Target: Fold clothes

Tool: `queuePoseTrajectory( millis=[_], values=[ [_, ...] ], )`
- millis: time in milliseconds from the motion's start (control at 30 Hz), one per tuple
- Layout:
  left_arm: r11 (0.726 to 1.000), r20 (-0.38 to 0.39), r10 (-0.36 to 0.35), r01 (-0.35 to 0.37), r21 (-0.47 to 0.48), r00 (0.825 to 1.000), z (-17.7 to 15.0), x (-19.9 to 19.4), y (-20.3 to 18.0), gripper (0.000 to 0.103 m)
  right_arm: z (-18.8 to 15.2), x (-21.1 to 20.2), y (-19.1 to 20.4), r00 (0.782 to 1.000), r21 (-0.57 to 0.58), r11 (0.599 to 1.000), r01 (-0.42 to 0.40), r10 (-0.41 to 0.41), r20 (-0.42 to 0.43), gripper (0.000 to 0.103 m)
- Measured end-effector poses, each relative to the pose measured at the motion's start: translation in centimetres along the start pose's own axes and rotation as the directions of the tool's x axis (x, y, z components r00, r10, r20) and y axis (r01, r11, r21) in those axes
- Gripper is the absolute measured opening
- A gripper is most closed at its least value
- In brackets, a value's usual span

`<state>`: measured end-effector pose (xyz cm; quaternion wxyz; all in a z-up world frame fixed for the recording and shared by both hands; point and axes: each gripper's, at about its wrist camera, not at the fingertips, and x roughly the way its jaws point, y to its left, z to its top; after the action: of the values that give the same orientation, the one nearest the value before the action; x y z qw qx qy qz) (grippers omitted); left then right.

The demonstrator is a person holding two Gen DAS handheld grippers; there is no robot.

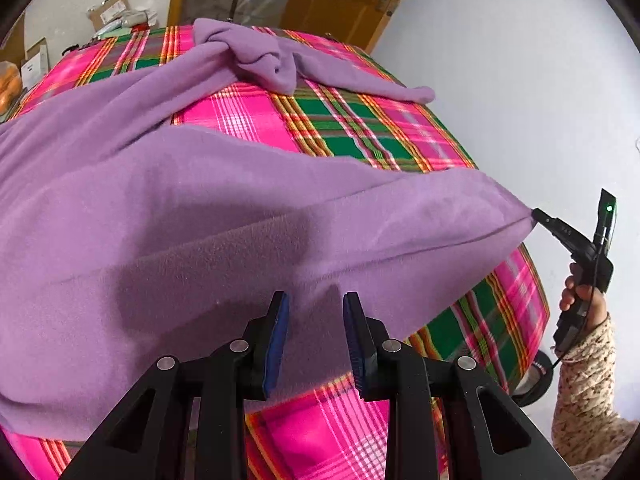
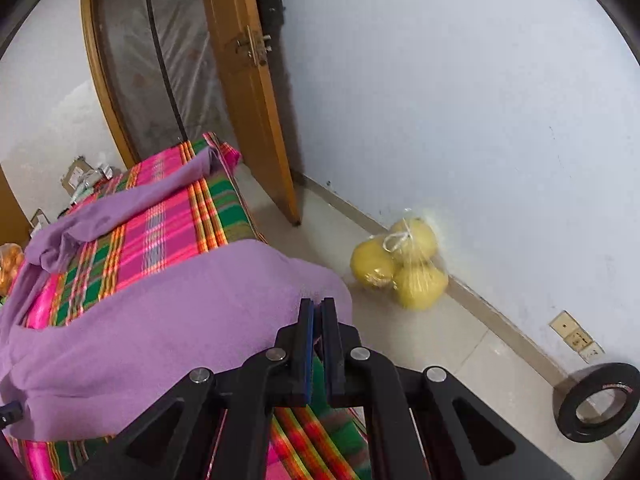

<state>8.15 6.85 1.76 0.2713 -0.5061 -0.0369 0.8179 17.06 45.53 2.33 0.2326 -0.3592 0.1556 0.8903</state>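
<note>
Sprawling over a pink-and-green plaid blanket [image 1: 352, 136], the purple fleece garment [image 1: 200, 208] covers most of the left wrist view, its far part bunched in a twisted knot near the blanket's far edge. At the far left of that view, cardboard boxes [image 1: 110, 10] and some orange fruit [image 1: 8, 84] lie beyond the blanket. The left tongs [image 1: 316, 308] stand apart, their blue pads showing a clear gap, and the fleece lies just ahead of and beneath the tips; whether any cloth sits between them I cannot tell. Further right, the garment is drawn out to a taut point, and the right tongs [image 1: 538, 214] pinch that corner. A hand [image 1: 580, 292] in a mottled beige knit sleeve [image 1: 588, 392] holds that tool's handle.

From the right wrist view, the right tongs [image 2: 319, 304] are pressed nearly together with only a thin slit between the pads, the purple fleece [image 2: 160, 320] bunched right at their tips. A wooden door [image 2: 256, 92] stands open beyond the blanket. To the right, a clear bag of yellow pomelos [image 2: 400, 264] rests on the floor against the white wall [image 2: 480, 100], and a black ring [image 2: 600, 400] lies at the far right near a wall socket [image 2: 576, 336].
</note>
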Motion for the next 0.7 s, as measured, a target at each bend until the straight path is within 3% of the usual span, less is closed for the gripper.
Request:
queuePoseTrajectory(
  millis=[400, 567, 700],
  values=[
    [0.999, -0.029, -0.021, 0.020, -0.033, 0.999, -1.1, -0.3, 1.6, 0.029, 0.9, -1.3, 2.0, 0.999, -0.057, 0.998, -0.035, 0.036, 0.019, 0.002],
    [0.998, -0.024, -0.028, 0.026, -0.052, 0.999, -1.5, -1.0, 2.6, 0.029, 1.2, -1.3, 9.1, 0.979, -0.198, 0.959, -0.202, 0.203, -0.012, 0.002],
    [0.995, -0.017, -0.034, 0.032, -0.090, 0.999, -2.0, -1.8, 3.9, 0.029, -0.9, -1.2, 14.1, 0.942, -0.297, 0.894, -0.335, 0.322, -0.093, 0.005]
  ],
)
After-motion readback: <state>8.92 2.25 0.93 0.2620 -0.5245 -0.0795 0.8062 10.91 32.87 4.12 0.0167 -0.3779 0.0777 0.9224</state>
